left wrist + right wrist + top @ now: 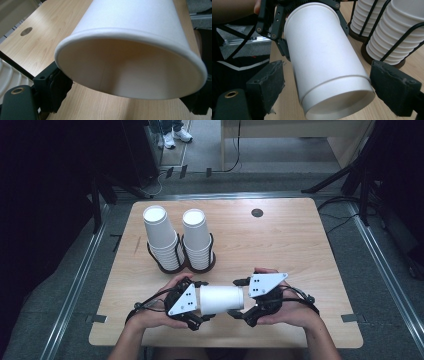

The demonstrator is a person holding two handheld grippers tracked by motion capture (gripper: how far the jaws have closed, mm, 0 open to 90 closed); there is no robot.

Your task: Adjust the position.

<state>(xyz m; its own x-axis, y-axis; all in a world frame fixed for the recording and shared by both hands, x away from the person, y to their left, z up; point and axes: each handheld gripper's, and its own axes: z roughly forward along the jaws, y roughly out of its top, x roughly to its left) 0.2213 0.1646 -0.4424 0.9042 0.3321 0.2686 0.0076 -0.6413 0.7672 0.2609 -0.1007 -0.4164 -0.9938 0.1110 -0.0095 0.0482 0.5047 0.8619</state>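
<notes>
Two hand-held grippers met over the near edge of the bench (pixel 280 240), one in each of the person's hands, with a paper cup (pixel 221 299) lying on its side between them.

The left hand-held gripper (pixel 199 304) had its jaws closed on the cup near the rim; in the left gripper view the open mouth of the cup (pixel 130 70) faced the camera, with a black jaw pressed against the rim on either side. In the right gripper view the same gripper showed at the far end of the cup (pixel 324 57), clamped around it.

The right hand-held gripper (pixel 239 299) stood at the cup's other end. Its two jaws flanked the base, one on each side. The right-hand pad (pixel 394 87) in that view sat just beside the base ring, and the left-hand pad stood a little off the wall, so the jaws were partly open around the cup and not pressing on it.

What looked like one cup showed a step line near its base in the right gripper view, so it could have been two nested; I could not tell which.

Behind the grippers, nearer the middle of the bench, stood a dark wire holder (pixel 181 261) with two rings. Each ring held one stack of upturned white cups: the left stack (pixel 161 237) and the right stack (pixel 197 237), two stacks in all, touching side by side. One small round dark cap (pixel 257 212) was set in the bench top toward its far edge.
</notes>
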